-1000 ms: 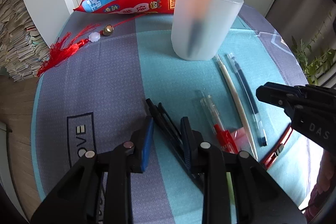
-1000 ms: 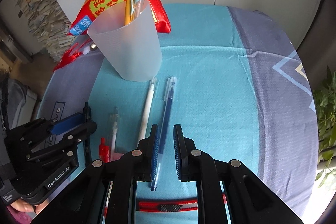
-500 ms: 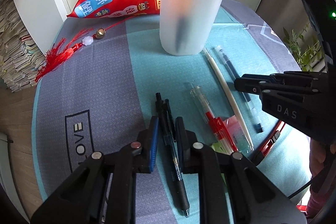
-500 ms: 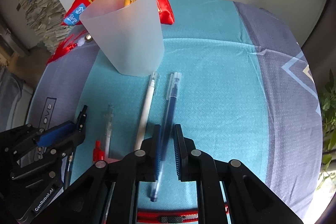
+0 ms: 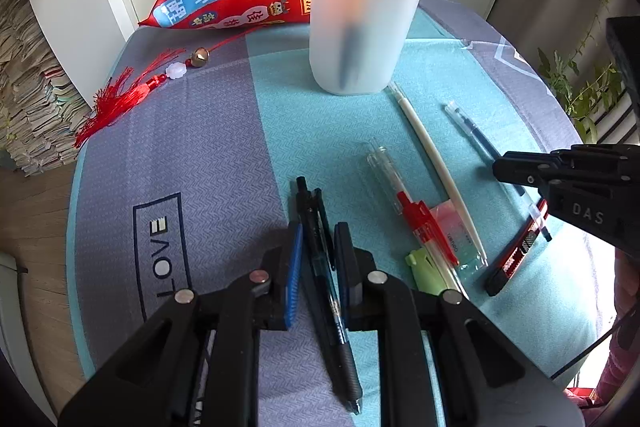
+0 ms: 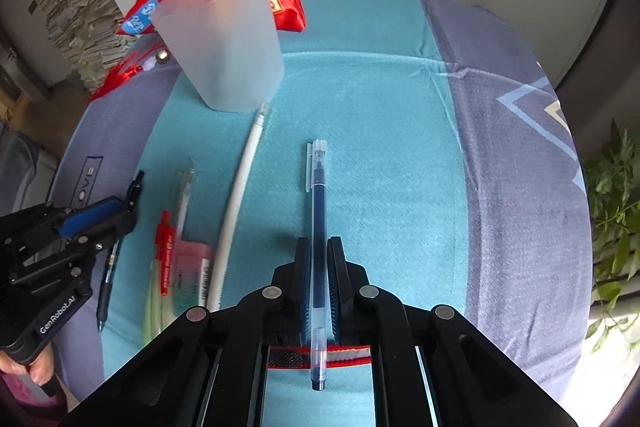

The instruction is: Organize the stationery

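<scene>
Already the right gripper (image 6: 318,267) pinched the blue pen (image 6: 318,211) at lower centre, and the left gripper (image 5: 316,255) had just closed on the black pen (image 5: 320,255). Gripped off-centre, either could swing and miss the frosted cup (image 5: 362,35) at the top.

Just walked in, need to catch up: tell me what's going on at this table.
A person is tidying pens with two handheld grippers. The left gripper is shut on a black pen, the right gripper on a blue gel pen. The frosted pen cup already holds a few pens; a white pen and a red pen lie on the tablecloth.
</scene>
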Demonstrator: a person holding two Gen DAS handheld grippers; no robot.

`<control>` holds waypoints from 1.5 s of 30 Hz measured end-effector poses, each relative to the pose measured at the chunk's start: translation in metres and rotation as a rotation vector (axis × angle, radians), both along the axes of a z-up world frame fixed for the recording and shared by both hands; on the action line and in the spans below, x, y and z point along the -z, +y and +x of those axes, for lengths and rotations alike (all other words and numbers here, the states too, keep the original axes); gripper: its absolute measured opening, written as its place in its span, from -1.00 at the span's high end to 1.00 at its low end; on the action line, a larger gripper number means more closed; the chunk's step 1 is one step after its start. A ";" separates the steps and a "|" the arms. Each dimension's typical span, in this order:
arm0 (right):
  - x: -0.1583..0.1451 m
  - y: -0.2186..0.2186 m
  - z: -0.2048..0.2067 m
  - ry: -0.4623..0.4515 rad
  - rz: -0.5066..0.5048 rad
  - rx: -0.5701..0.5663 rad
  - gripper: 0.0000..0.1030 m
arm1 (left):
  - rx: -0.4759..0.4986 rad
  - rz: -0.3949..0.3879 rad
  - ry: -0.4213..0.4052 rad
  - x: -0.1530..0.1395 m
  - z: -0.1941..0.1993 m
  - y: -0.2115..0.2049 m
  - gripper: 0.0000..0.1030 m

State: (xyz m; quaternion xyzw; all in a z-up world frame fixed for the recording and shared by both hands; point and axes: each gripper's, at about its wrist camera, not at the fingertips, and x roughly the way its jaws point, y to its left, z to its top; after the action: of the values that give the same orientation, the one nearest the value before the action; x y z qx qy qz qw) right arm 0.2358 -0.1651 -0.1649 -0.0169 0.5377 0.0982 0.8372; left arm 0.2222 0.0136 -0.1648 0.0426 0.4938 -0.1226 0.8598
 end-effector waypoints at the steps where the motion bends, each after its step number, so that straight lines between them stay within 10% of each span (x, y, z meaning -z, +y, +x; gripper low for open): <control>1: 0.003 -0.001 0.001 0.011 0.001 0.003 0.83 | -0.001 -0.001 0.001 0.000 0.000 0.000 0.72; 12: 0.001 0.008 0.027 0.007 -0.033 0.009 0.57 | -0.016 0.012 0.019 0.004 0.003 -0.002 0.66; 24: -0.002 0.018 0.045 -0.015 -0.032 -0.013 0.75 | -0.006 -0.005 0.012 0.005 0.008 -0.005 0.72; 45: -0.127 0.000 -0.038 -0.389 0.160 -0.008 0.75 | -0.003 -0.087 -0.205 -0.083 -0.020 0.010 0.75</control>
State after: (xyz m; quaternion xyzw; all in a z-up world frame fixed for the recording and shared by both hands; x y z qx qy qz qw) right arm 0.1982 -0.1652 -0.0376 0.0288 0.3562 0.1387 0.9236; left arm 0.2019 0.0231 -0.0822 0.0170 0.3976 -0.1378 0.9070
